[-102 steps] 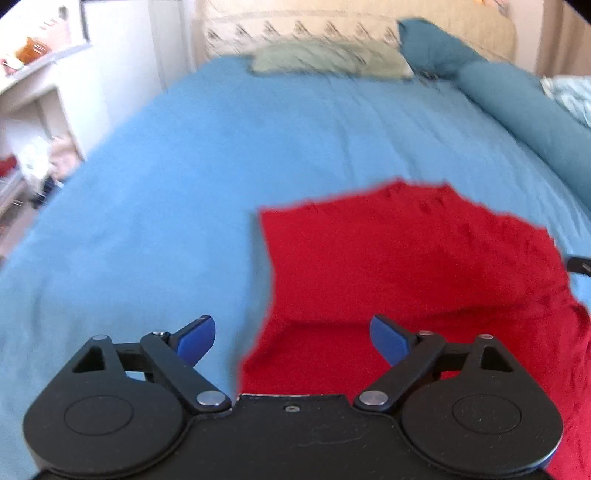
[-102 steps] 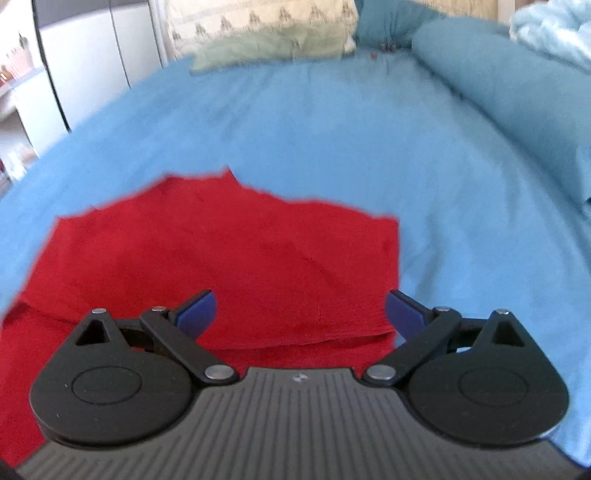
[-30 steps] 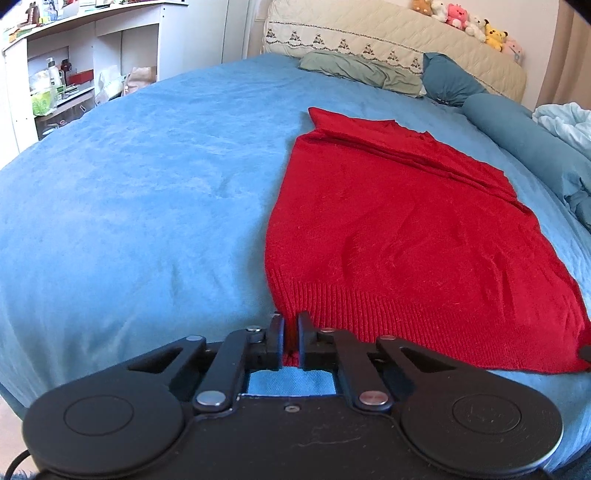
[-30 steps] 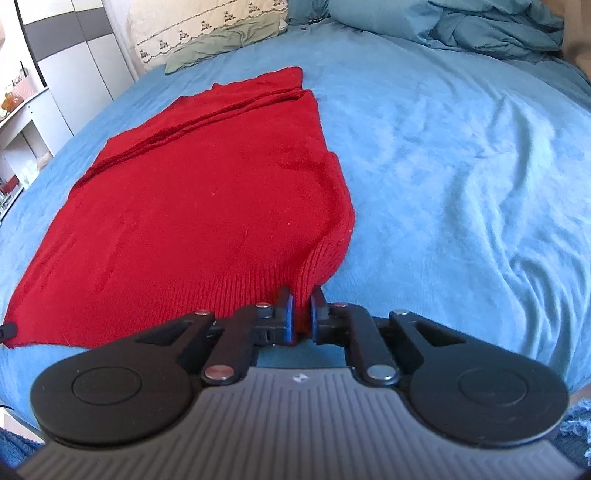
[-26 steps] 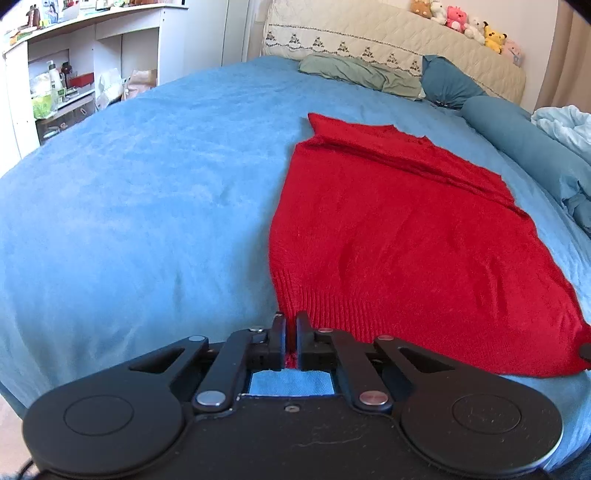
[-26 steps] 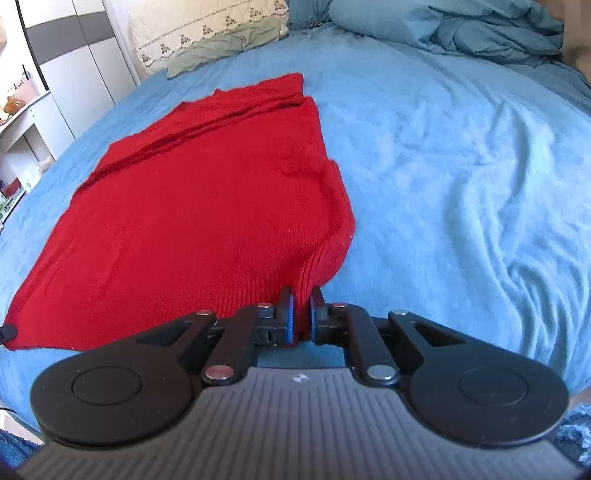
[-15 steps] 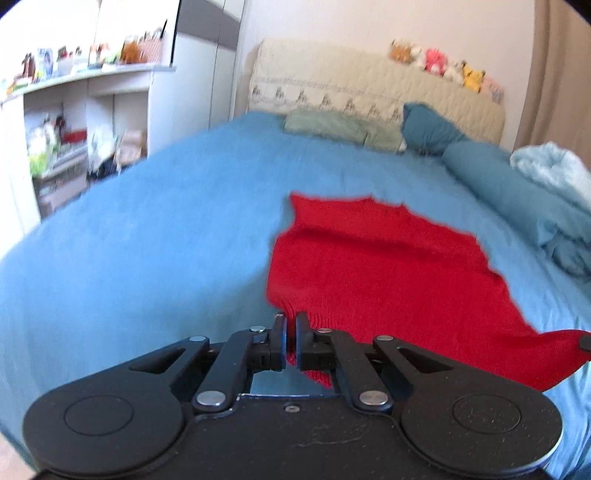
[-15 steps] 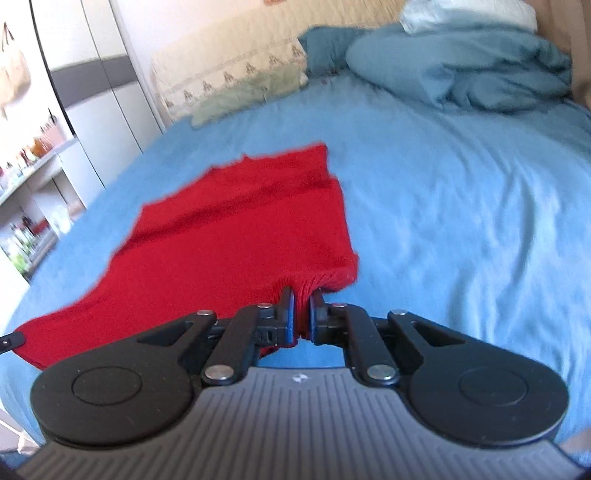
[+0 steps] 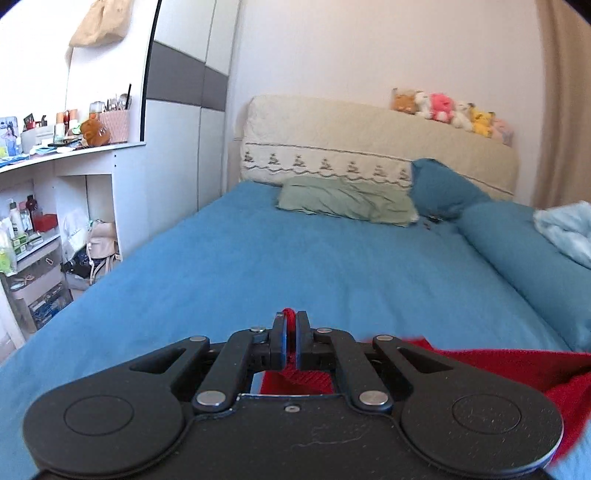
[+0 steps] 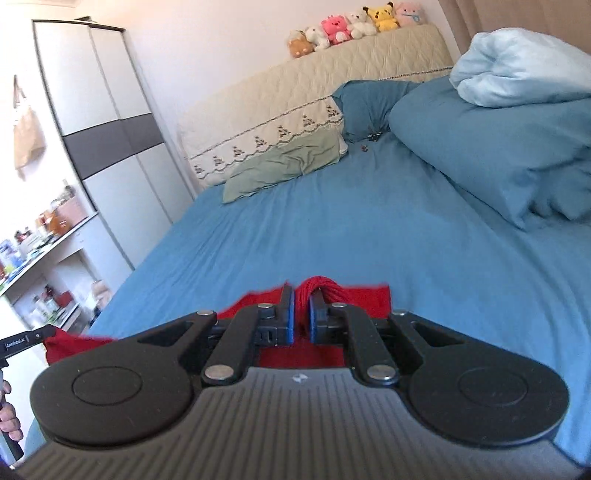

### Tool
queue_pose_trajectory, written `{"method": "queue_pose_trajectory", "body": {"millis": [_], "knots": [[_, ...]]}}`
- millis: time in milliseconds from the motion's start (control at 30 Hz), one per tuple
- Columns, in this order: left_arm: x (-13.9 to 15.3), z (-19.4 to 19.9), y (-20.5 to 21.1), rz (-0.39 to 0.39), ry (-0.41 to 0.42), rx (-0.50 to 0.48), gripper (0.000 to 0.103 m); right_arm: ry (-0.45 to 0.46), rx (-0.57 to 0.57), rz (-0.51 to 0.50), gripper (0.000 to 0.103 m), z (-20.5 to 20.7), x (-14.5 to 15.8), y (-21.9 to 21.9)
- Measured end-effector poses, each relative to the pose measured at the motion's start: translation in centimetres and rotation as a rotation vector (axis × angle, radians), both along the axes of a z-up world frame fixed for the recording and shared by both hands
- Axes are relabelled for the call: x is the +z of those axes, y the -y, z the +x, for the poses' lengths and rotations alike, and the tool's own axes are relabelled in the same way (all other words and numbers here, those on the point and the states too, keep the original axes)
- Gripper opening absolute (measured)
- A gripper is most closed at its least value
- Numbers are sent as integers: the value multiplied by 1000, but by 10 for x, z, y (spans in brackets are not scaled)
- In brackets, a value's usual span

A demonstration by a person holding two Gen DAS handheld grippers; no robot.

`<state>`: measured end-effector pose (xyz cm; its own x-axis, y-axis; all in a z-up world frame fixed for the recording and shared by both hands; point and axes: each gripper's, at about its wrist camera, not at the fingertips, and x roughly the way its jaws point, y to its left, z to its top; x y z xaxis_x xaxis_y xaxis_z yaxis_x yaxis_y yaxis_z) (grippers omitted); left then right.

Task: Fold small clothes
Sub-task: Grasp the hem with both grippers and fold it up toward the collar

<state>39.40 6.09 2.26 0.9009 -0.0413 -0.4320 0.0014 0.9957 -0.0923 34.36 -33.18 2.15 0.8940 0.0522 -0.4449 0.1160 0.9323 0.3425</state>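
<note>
The left gripper point(image 9: 290, 341) was clamped on a bunched edge of the red knit garment point(image 9: 509, 363), and the right gripper point(image 10: 301, 317) pinched another ribbed fold (thicker there); the soft cloth hung between them above the smooth blue bed sheet point(image 9: 280, 258).

Sweater point(image 9: 491, 363) hanging between both tongs over the bed point(image 9: 258, 266), pillows point(image 9: 343, 199) behind, shelves point(image 9: 55, 162) left.

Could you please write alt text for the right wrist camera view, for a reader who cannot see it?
The right gripper is shut on a bunched edge of a red knitted garment, held above a blue bed. Beyond lie a green pillow, a blue duvet and plush toys on the headboard.
</note>
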Motion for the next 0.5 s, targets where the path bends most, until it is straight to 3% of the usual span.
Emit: {"method": "queue_pose_trajectory", "body": {"millis": [100, 233, 367, 500], "knots": [[-26, 71, 15, -5, -45, 28, 4, -46, -17, -21, 23, 77, -23, 8], [-90, 148, 30, -3, -160, 75, 4, -106, -7, -64, 23, 158, -89, 15], [-137, 192, 35, 48, -243, 99, 4, -163, -24, -33, 23, 201, -144, 32], [-140, 211, 31, 10, -312, 112, 10, -201, 1, -39, 26, 218, -157, 41]]}}
